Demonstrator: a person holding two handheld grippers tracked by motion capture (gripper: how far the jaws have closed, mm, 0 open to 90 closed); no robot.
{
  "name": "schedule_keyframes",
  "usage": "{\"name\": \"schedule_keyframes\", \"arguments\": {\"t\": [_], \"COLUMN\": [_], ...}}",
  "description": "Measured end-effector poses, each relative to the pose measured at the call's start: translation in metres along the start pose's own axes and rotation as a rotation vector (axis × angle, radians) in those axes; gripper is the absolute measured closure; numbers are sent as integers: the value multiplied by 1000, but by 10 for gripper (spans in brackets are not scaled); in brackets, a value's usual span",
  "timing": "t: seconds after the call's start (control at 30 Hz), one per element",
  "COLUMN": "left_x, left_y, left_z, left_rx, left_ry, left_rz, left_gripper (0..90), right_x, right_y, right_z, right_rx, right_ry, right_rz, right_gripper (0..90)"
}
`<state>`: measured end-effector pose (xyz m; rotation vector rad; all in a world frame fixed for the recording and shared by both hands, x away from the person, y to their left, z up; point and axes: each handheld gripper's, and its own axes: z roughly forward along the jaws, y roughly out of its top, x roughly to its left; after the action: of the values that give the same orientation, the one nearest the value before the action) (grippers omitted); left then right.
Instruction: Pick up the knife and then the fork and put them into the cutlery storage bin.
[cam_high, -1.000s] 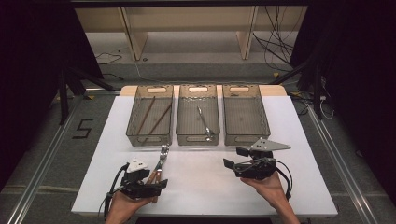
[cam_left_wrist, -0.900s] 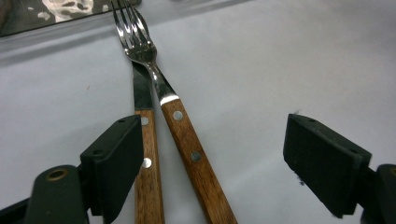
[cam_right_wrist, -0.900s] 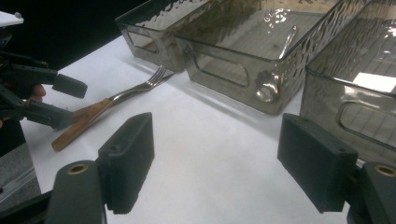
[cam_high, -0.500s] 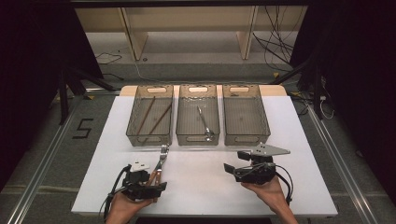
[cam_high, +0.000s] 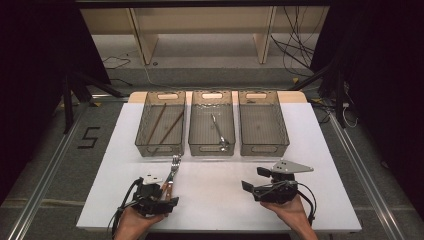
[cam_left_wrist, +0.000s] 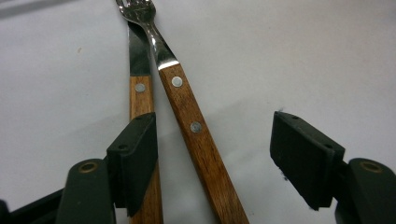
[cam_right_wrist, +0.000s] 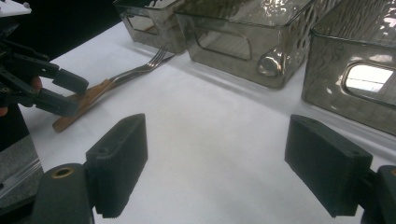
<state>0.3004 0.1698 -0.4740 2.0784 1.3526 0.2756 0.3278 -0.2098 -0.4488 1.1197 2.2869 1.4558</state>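
**Inspector A:** Nearest the person, the left gripper (cam_high: 159, 199) is seen low over the white desk (cam_high: 215, 200), its jaws released but just closing in. Between them lies the wooden-handled steel fork (cam_left_wrist: 187, 107); the pads are not yet pressed on it. A second wooden-handled utensil (cam_left_wrist: 140, 88), its head hidden under the fork's neck, lies just beside, and its handle passes under the left-hand pad.

**Inspector B:** Noted. And the right gripper (cam_high: 257, 189)?

**Inspector A:** It is held above bare desk, well apart from the cutlery. Its jaws have just been opening and stand wide, with nothing between them.

**Inspector B:** Farther off?

**Inspector A:** Three smoky transparent plastic bins are set in a row. Two long wooden sticks are seen in the left bin (cam_high: 160, 131), a steel utensil in the middle bin (cam_high: 212, 129); in the right bin (cam_high: 263, 129) only something small and dark by the far wall can be made out. The fork's tines lie close to the left bin's near wall.

**Inspector B:** Recommendation for the grasp?

**Inspector A:** It is judged that one handle only should be taken. The jaws should be shifted towards the fork's side so that the neighbouring handle is cleared before the pads are closed. The handle should be gripped squarely across its width, near the rivets, and lifted straight up so the neighbouring utensil is not dragged.
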Motion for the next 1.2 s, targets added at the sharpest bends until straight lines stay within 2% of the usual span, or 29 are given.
{"name": "schedule_keyframes", "arguments": {"t": [0.3,0.37,0.47,0.53,0.6,0.8,0.97,1.07,1.2], "left_x": [0,-1,-3,-4,-4,-5,-5,-7,-7], "left_y": [-2,-2,-2,-2,-1,0,2,3,3], "left_z": [-3,-4,-2,1,4,12,15,17,18], "left_rx": [1,4,8,20,26,48,45,40,37], "left_ry": [21,19,27,53,45,67,88,109,121], "left_rz": [-8,3,2,13,16,26,22,43,52], "left_gripper": [378,395,426,464,488,555,619,653,697], "right_x": [2,3,5,5,5,5,5,5,5], "right_y": [0,0,0,0,-1,-1,-1,-1,-1], "right_z": [-3,-3,-3,-3,-3,-4,-5,-5,-5], "right_rx": [-3,-2,-1,-3,-2,0,0,0,-1], "right_ry": [-2,-2,2,4,3,3,5,5,6], "right_rz": [-1,-4,-7,-8,-10,-6,-4,-3,-2], "right_gripper": [224,224,226,227,228,232,237,237,240]}}
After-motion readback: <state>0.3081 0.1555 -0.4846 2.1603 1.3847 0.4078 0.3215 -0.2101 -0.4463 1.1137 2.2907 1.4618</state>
